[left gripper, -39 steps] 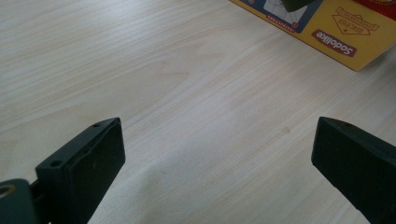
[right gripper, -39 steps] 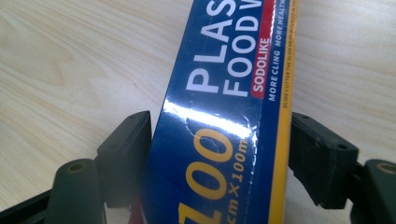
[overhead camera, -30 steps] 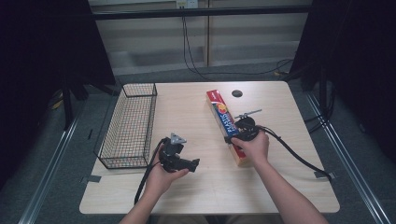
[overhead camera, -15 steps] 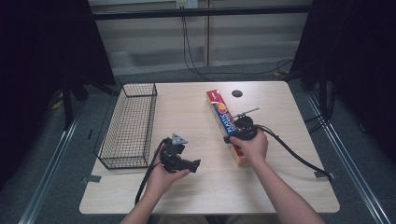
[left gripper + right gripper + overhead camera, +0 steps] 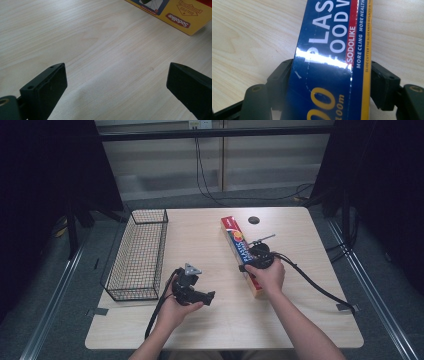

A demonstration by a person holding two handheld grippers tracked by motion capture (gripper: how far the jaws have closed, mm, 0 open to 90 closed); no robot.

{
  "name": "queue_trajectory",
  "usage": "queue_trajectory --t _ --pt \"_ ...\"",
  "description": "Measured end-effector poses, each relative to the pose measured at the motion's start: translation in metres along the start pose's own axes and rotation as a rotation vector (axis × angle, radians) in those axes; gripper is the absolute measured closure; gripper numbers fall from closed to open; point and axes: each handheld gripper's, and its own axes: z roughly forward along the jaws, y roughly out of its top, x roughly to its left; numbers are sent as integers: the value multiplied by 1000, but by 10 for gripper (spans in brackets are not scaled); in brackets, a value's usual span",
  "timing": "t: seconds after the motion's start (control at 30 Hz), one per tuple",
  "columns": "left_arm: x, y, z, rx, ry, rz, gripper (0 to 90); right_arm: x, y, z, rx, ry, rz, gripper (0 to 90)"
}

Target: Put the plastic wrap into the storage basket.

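Note:
A long box of plastic food wrap point(image 5: 235, 236), blue, red and yellow, lies flat on the wooden table point(image 5: 200, 235), running from the back middle toward the front right. My right gripper point(image 5: 252, 265) comes down on its middle, and in the right gripper view the jaws press on both long sides of the box point(image 5: 329, 37), so the gripper point(image 5: 332, 75) is shut on it. My left gripper point(image 5: 207, 296) rests low near the table's front centre, pointing right. Its jaws point(image 5: 115, 82) stand wide open over bare wood, with the yellow end of the box point(image 5: 180, 15) beyond them.
A black wire basket point(image 5: 149, 212) stands along the left side of the table. A small black disc point(image 5: 254, 220) sits at the back edge near the box. The right gripper's cable point(image 5: 310, 285) trails to the right over the tabletop.

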Motion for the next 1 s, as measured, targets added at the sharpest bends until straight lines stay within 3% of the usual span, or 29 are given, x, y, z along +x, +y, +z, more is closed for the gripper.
queue_trajectory --t 0.33,0.47,0.63,0.67,0.83,1.0 --pt "0 -1 1 2 -7 -9 33 -2 4 5 17 2 51 312" --pt "0 0 0 6 -6 -9 35 -2 5 1 6 -35 25 402" --pt "0 0 -1 -9 -11 -9 39 -7 5 -4 28 -46 -22 424" --pt "1 0 -2 3 -8 6 39 -8 4 -4 25 -39 -38 425" --pt "3 2 -5 -8 -5 1 41 -8 4 -12 19 12 -101 429" --pt "2 7 -8 -35 -18 -23 41 -8 3 -22 5 38 -155 429"
